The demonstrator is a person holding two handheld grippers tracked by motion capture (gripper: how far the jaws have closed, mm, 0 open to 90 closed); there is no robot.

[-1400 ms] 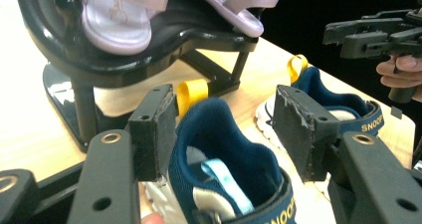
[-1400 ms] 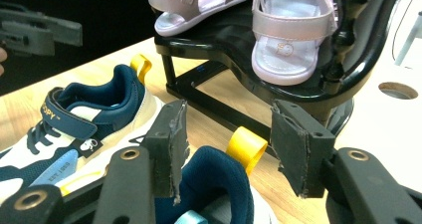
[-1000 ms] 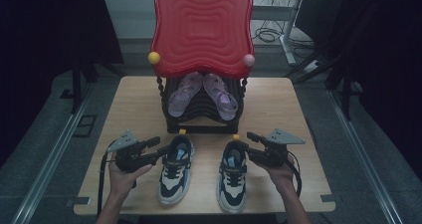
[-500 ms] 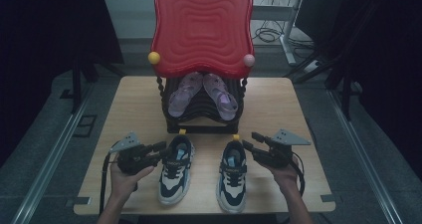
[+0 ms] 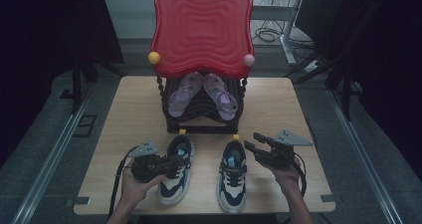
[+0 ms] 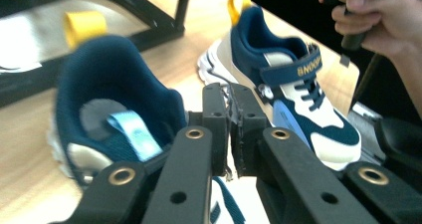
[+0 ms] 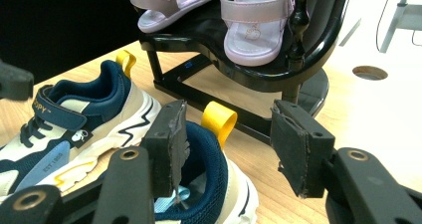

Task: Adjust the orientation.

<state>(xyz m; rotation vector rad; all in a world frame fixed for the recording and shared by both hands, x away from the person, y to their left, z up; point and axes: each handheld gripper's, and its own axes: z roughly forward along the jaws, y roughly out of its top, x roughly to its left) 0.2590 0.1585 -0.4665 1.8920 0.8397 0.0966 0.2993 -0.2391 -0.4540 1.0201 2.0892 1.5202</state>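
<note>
Left gripper (image 6: 229, 129) fingers just closed on left sneaker (image 6: 107, 124) collar.

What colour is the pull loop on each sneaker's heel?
Yellow heel pull loop; clearest in the right gripper view.

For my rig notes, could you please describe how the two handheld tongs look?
Both tongs, left and right, are black, each topped by a grey three-cornered plate and trailing a black cable. Their jaws are perforated black bars with brass-ringed holes and flat pads. The forearms are bare.

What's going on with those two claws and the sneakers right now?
Left gripper just closed on left sneaker's collar. Right gripper open, one jaw inside right sneaker. Nothing blocking.
</note>
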